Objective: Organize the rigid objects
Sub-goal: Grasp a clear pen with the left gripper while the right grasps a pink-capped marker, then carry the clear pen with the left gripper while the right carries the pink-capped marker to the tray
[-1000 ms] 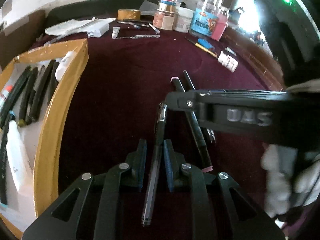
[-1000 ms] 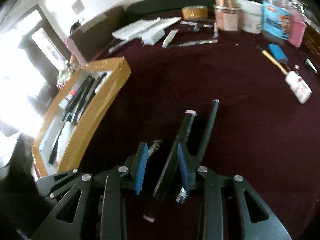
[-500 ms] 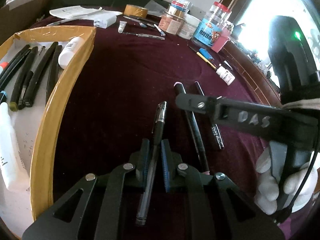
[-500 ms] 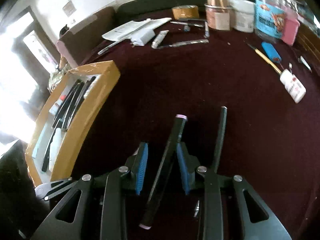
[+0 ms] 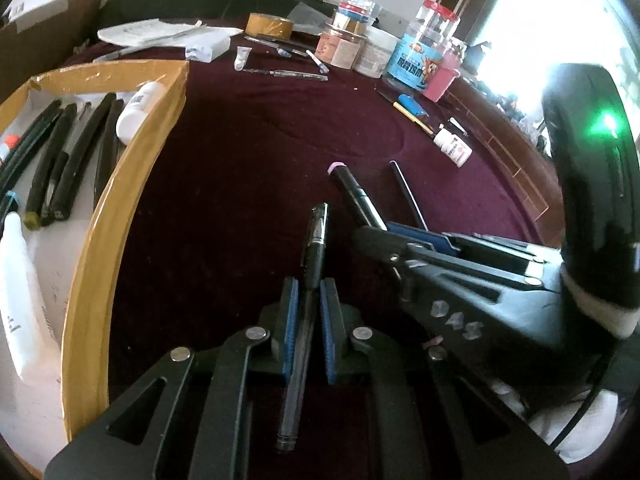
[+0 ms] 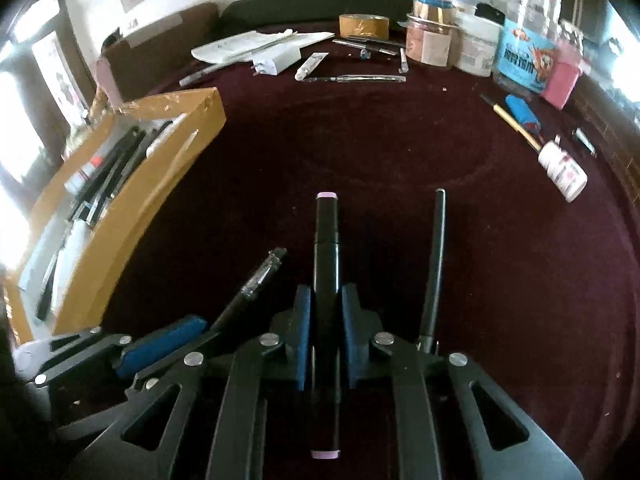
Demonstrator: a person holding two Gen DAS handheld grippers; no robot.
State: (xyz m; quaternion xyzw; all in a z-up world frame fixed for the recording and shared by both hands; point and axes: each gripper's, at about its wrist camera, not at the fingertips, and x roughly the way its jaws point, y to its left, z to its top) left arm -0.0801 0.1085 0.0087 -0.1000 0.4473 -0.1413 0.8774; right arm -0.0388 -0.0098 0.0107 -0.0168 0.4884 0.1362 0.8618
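Cardboard box (image 5: 120, 184) wrapped in tan tape sits open at the left on a dark maroon surface (image 5: 256, 152). Inside it lie several black pens and markers (image 5: 60, 160) side by side, a white bottle (image 5: 138, 110) propped in the far corner against the wall, and a larger white tube (image 5: 18, 296) at the near end.

The left gripper (image 5: 308, 304) is closed, its blue-padded fingers pinching a black gel pen (image 5: 314, 240) with a clear barrel; the pen points forward past the fingers. The right gripper (image 6: 325, 312) has just been closing and now clamps a thick black marker (image 6: 327, 248) with pale pink ends, held straight along its fingers. Both grippers sit close together near the middle of the surface, to the right of the box. A thin black pen (image 6: 436, 256) lies on the surface just right of the marker.

Along the far edge stand a roll of tan tape (image 6: 363, 26), a copper-coloured jar (image 6: 426, 42), a white tub (image 6: 476, 50), a clear jar with a blue label and red lid (image 6: 524, 44) and a pink container (image 6: 562, 80). A small white pill bottle (image 6: 562, 170) lies on its side at the right, near a blue lighter (image 6: 522, 116).
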